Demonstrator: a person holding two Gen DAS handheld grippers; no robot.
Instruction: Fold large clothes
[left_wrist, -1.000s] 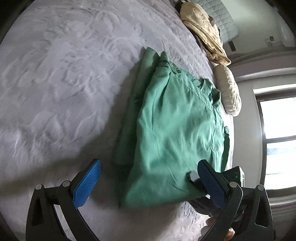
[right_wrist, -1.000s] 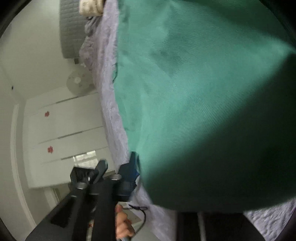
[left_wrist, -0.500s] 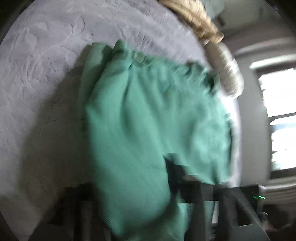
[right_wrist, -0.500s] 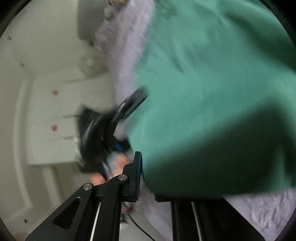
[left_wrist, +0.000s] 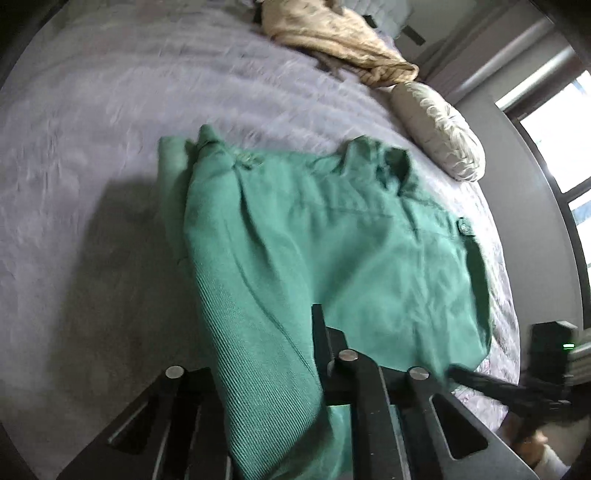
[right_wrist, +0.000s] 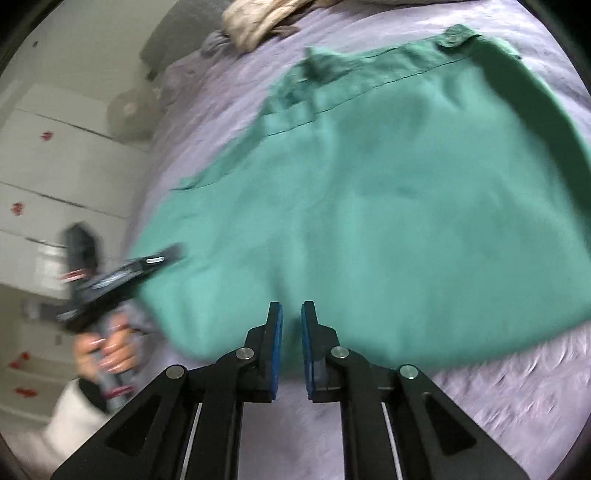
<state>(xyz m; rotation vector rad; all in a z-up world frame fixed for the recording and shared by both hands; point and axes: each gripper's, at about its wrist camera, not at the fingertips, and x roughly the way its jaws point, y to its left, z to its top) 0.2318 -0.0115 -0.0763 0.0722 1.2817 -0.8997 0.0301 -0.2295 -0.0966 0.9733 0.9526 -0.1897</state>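
A green garment (left_wrist: 332, 240) lies folded lengthwise on the lilac bedspread (left_wrist: 110, 110), collar end far from me. My left gripper (left_wrist: 266, 332) is closing on the near hem. The cloth sits between its fingers and drapes over the left one, hiding it. In the right wrist view the garment (right_wrist: 388, 203) spreads ahead. My right gripper (right_wrist: 291, 310) is closing too, with the hem's edge between its blue pads. The left gripper (right_wrist: 147, 266) shows there at the hem's left corner, blurred. The right gripper (left_wrist: 461, 373) shows in the left wrist view at the right corner.
A beige blanket (left_wrist: 332, 33) and a pale pillow (left_wrist: 439, 129) lie at the bed's far end. A window (left_wrist: 565, 122) is on the right. White wardrobe doors (right_wrist: 55, 166) stand beyond the bed's left side. A hand (right_wrist: 107, 350) in a white sleeve holds the left gripper's handle.
The left jaws went from wide open to closed on the near hem. Both grippers rose and rolled, lifting the hem. The cloth no longer covers the right camera.
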